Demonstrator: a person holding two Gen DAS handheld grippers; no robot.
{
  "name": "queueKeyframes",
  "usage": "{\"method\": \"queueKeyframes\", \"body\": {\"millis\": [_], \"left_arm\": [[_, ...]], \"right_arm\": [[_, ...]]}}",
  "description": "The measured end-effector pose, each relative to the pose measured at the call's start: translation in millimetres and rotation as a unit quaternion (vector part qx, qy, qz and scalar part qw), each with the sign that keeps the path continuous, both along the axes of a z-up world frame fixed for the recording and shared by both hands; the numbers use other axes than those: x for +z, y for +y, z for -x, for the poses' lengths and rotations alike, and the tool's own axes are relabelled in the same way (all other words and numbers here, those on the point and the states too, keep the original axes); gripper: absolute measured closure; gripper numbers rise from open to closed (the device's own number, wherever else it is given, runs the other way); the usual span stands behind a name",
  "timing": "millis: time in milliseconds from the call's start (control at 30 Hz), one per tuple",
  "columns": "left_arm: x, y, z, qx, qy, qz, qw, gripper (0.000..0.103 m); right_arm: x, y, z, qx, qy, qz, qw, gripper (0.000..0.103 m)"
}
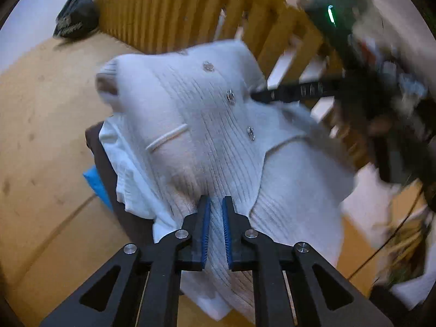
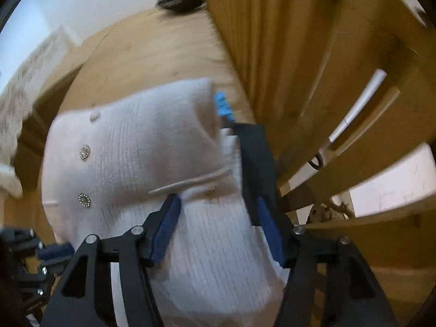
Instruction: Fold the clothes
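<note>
Left gripper sits nearest the lens in the left wrist view: two black fingers with blue pads, nearly pressed together, pinching a ridge of the white cardigan at its near edge. One cardigan, ribbed knit, lying folded on a stack on the wooden floor.

Going left to right with the cardigan as reference:
- Far upper left of it: one black cap with pale lettering, on the floor against the white wall.
- Directly under its left edge: one white garment, beneath that one dark brown layer, and one blue piece poking out at the bottom. Four layers counted in total.
- On it: three sparkly buttons in a row along the placket, and one pale trim strip left of them.
- Behind it: one wooden slatted frame, curving around to the right.
- At its right edge: right gripper, blurred, tips touching the knit.

Right wrist view: right gripper has its fingers spread wide, cardigan between and under them, nothing clamped. Right finger overlaps a dark fabric strip along the cardigan's right side; blue piece shows just above that. Three round buttons visible here too, plus a smaller fourth stud near the trim, too blurred to identify. Left gripper is at the cardigan's lower left.
</note>
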State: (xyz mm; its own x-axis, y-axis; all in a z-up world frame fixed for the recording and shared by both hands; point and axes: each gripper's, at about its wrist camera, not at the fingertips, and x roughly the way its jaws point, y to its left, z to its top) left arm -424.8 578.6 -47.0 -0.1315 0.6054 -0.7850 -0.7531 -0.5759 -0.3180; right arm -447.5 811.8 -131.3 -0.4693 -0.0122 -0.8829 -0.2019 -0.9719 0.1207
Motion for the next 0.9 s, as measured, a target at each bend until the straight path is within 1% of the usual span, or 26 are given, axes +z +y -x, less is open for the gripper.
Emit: {"method": "queueKeyframes", "body": {"millis": [33,67,100,167,200,233,267,300,367,400,433,467,500,533,567,600,633,667,700,733,833,900], "left_arm": [[10,-6,-5,0.009,0.003,-0.013,0.9999,0.095],[19,-12,-10,0.019,0.006,-0.025,0.9995,0.095],[28,-17,-19,0.022,0.015,-0.035,0.9990,0.092],[32,-24,-41,0.010,0.024,-0.044,0.9987,0.086],[33,-27,-51,0.003,0.026,-0.048,0.9985,0.085],[23,-27,-59,-0.004,0.025,-0.043,0.9988,0.085],[8,-27,-62,-0.009,0.020,-0.029,0.9993,0.085],[-7,-26,-66,-0.013,0.016,-0.013,0.9997,0.085],[-34,-23,-69,-0.014,0.018,0.014,0.9996,0.083],[-34,-27,-70,-0.007,0.016,0.010,0.9998,0.083],[-29,-33,-73,0.004,0.011,0.001,0.9999,0.083],[-23,-40,-75,0.015,0.007,-0.009,0.9998,0.084],[-12,-50,-83,0.023,0.018,-0.022,0.9993,0.087],[4,-63,-96,0.028,0.040,-0.039,0.9980,0.085],[17,-75,-109,0.034,0.055,-0.050,0.9966,0.083],[29,-88,-123,0.047,0.062,-0.060,0.9951,0.077],[41,-104,-138,0.065,0.068,-0.071,0.9930,0.066],[50,-117,-152,0.080,0.071,-0.080,0.9911,0.060],[58,-125,-164,0.091,0.070,-0.086,0.9897,0.048],[65,-131,-179,0.101,0.073,-0.086,0.9885,0.040],[85,-146,-227,0.134,0.093,-0.074,0.9839,0.028],[97,-155,-261,0.150,0.102,-0.064,0.9812,0.028]], "right_arm": [[12,2,-11,-0.011,0.020,0.003,1.000,0.045],[26,-1,-28,-0.012,0.044,-0.001,0.999,0.045],[37,-4,-46,-0.005,0.063,-0.004,0.998,0.045],[41,-18,-79,0.013,0.072,-0.012,0.997,0.047],[41,-27,-96,0.022,0.074,-0.017,0.997,0.052],[34,-36,-110,0.033,0.066,-0.020,0.997,0.058],[22,-42,-116,0.039,0.051,-0.021,0.998,0.070],[8,-43,-116,0.041,0.031,-0.020,0.998,0.075],[-22,-42,-113,0.029,-0.010,-0.012,0.999,0.075],[-26,-39,-114,0.016,-0.012,0.004,1.000,0.075],[-23,-34,-119,-0.001,-0.003,0.020,1.000,0.075],[-12,-33,-129,-0.014,0.017,0.030,0.999,0.075],[0,-33,-141,-0.024,0.043,0.035,0.998,0.074],[14,-37,-156,-0.028,0.065,0.032,0.997,0.072],[27,-44,-173,-0.027,0.085,0.024,0.996,0.063],[37,-53,-191,-0.026,0.098,0.017,0.995,0.053],[44,-64,-211,-0.024,0.105,0.010,0.994,0.051],[50,-74,-230,-0.023,0.111,0.003,0.994,0.051],[57,-84,-249,-0.021,0.118,-0.004,0.993,0.050],[64,-94,-269,-0.019,0.125,-0.011,0.992,0.049],[77,-119,-319,-0.016,0.130,-0.023,0.991,0.048],[85,-135,-352,-0.014,0.132,-0.030,0.991,0.046]]}}
